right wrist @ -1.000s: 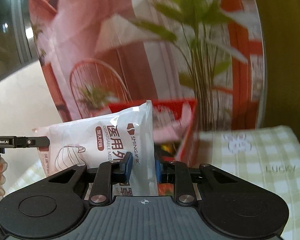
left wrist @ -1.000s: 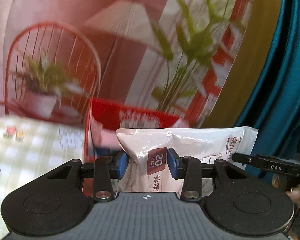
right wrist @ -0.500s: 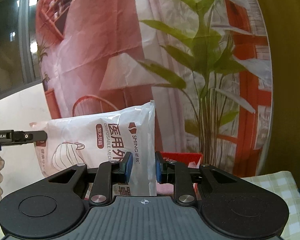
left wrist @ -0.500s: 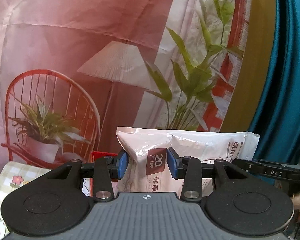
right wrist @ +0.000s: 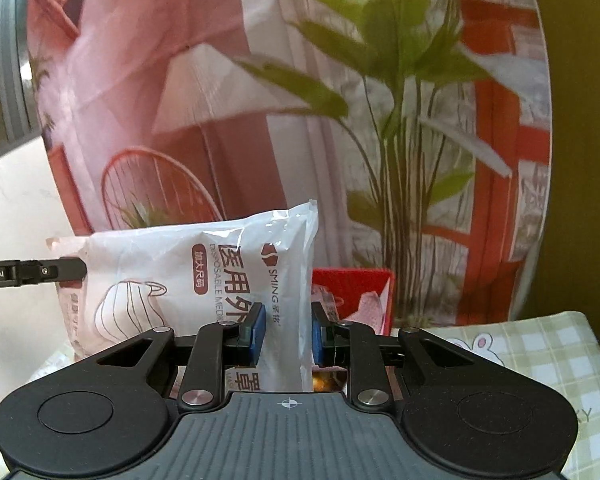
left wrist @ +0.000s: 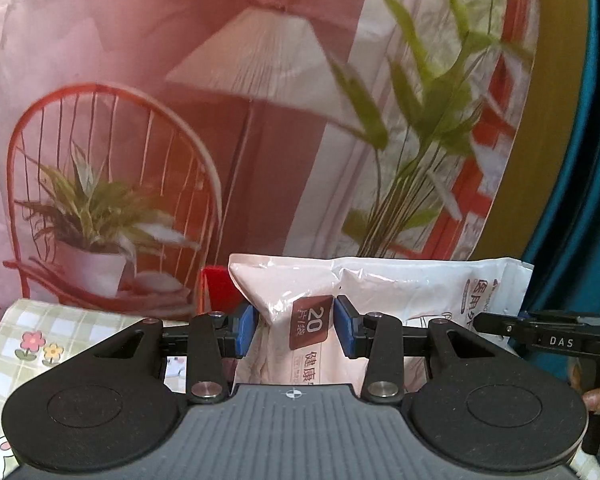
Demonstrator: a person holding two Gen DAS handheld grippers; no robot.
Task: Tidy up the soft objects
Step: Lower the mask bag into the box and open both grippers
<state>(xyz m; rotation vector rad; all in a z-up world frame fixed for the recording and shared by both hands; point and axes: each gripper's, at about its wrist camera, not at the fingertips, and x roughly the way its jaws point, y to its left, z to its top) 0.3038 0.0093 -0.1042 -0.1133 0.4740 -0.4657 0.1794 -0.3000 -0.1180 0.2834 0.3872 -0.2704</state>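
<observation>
Clamping mask pack (left wrist: 296,300) between both jaws; checked tablecloth (right wrist: 540,356) below, printed backdrop (left wrist: 180,80) behind.

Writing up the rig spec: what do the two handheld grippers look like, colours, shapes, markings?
Both alike: left gripper and right gripper have matte black linkage arms with silver pivot screws, blue pads, round side discs, and a ribbed grey base bearing a white crosshair mark. White "DAS" and "Robot.AI" lettering runs along the side rails.
</observation>
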